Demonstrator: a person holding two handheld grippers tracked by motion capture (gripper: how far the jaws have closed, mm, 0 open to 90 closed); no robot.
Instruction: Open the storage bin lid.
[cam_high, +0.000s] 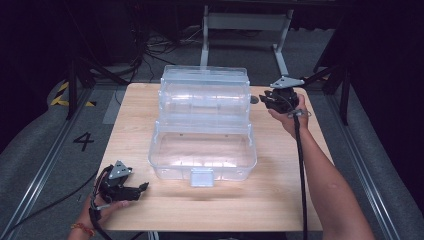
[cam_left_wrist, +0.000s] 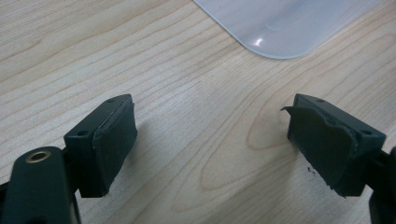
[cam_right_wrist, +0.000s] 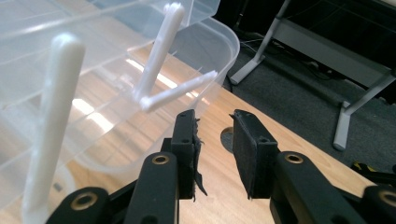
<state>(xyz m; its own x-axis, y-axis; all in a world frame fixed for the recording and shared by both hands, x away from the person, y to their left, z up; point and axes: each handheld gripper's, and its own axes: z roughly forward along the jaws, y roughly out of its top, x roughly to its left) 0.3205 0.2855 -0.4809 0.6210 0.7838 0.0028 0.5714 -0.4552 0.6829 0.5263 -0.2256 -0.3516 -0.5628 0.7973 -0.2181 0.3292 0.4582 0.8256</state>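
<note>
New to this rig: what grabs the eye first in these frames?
The big clear plastic tiered box standing open in the middle of the wooden table, its trays stepped up toward the far edge. Next, the two black tools: the left hand-held gripper rests open near the table's front left corner, and the right hand-held gripper sits open beside the box's far right side, close to its white hinge arms.

High view overhead facing forward, gripper views close (probably low), all sharing clear box (cam_high: 202, 125).
</note>
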